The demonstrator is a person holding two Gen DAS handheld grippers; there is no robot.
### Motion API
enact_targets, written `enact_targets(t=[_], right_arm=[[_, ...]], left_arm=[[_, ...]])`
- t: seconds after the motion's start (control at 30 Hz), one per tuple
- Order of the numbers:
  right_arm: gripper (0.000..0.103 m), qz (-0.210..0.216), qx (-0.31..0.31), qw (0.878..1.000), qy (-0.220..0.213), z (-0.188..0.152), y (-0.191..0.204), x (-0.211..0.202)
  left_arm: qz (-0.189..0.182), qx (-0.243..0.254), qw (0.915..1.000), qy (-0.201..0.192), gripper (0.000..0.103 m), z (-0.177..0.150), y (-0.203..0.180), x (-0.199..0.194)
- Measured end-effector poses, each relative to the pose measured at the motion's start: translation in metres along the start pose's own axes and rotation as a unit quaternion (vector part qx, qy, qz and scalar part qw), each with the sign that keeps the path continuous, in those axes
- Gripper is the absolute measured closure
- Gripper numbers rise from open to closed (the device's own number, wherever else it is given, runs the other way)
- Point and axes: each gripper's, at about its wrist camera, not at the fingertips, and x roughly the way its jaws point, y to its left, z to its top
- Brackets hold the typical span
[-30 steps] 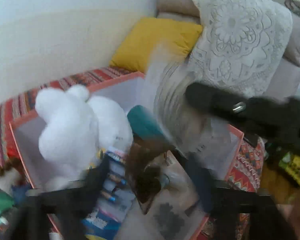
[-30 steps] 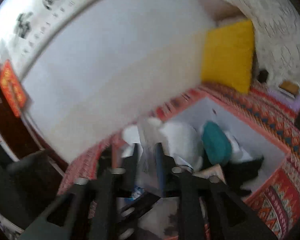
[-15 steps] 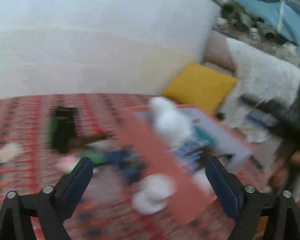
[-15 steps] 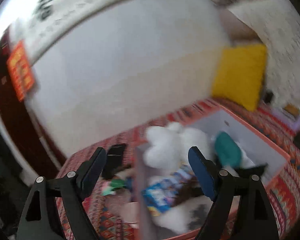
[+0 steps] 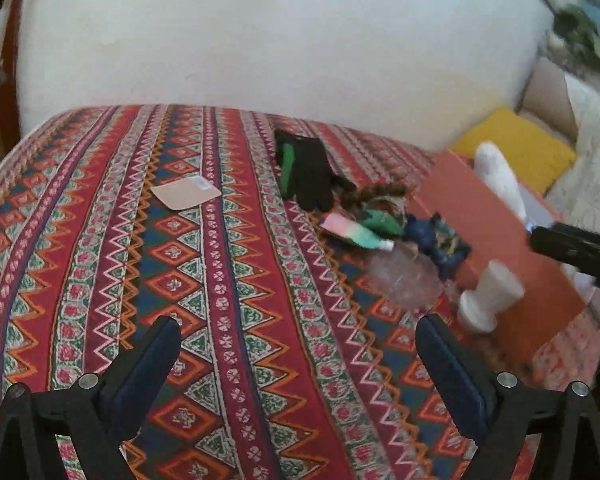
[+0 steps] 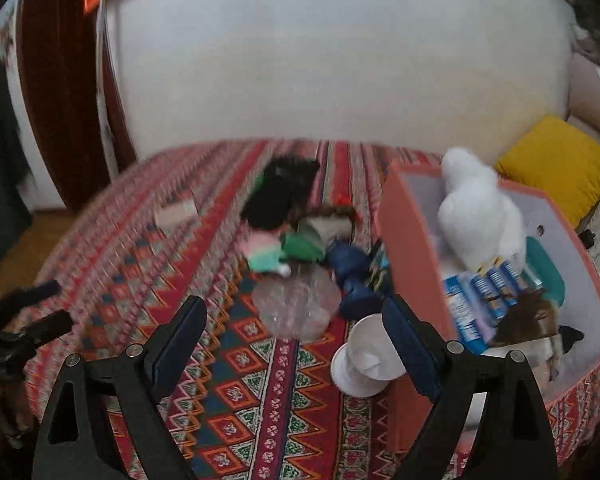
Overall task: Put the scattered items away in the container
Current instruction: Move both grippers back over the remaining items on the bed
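Both grippers hang empty with fingers spread wide above the patterned cloth (image 5: pixel 228 264): the left gripper (image 5: pixel 298 364) over bare cloth, the right gripper (image 6: pixel 296 344) over a clear plastic piece (image 6: pixel 296 308) and a white cup (image 6: pixel 364 360). Black glove (image 5: pixel 308 172), pink-and-green tube (image 5: pixel 352 232), green scrap (image 5: pixel 384 220), dark blue bundle (image 6: pixel 352 276) and tan card (image 5: pixel 186 192) lie scattered beside the orange box (image 6: pixel 408 240). That box already holds a white plush toy (image 6: pixel 480 216), a battery pack (image 6: pixel 480 296) and a teal item (image 6: pixel 546 268).

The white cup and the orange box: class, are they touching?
Cannot tell. In the left wrist view the white cup overlaps the orange box wall, but neither contact nor a gap shows plainly.
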Motion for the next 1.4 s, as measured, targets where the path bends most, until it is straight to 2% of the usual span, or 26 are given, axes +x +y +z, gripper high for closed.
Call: enact_targets(t=[0.17, 0.33, 0.47, 0.6, 0.97, 1.4], right_arm=[[0.011, 0.026, 0.008, 0.999, 0.028, -0.002, 0.010, 0.036], [0.011, 0.019, -0.027, 0.999, 0.037, -0.001, 0.035, 0.051], [0.011, -0.003, -0.062, 0.996, 0.062, -0.005, 0.054, 0.069], [0.011, -0.043, -0.116, 0.990, 0.071, -0.011, 0.073, 0.083], [0.011, -0.045, -0.160, 0.983, 0.079, -0.019, 0.102, 0.091], [0.011, -0.053, -0.168, 0.980, 0.089, -0.019, 0.106, 0.110]], left_arm=[[-0.016, 0.005, 0.9998, 0.012, 0.005, -0.005, -0.006, 0.006], [-0.020, -0.011, 0.9997, 0.005, 0.005, 0.003, 0.000, 0.001], [-0.013, -0.022, 0.9997, 0.003, 0.005, 0.007, 0.014, 0.000], [-0.012, -0.038, 0.9992, 0.007, 0.005, 0.008, 0.028, 0.000], [-0.001, -0.052, 0.9986, 0.001, 0.005, 0.006, 0.045, -0.013], [0.013, -0.046, 0.9988, 0.000, 0.005, 0.011, 0.059, -0.012]])
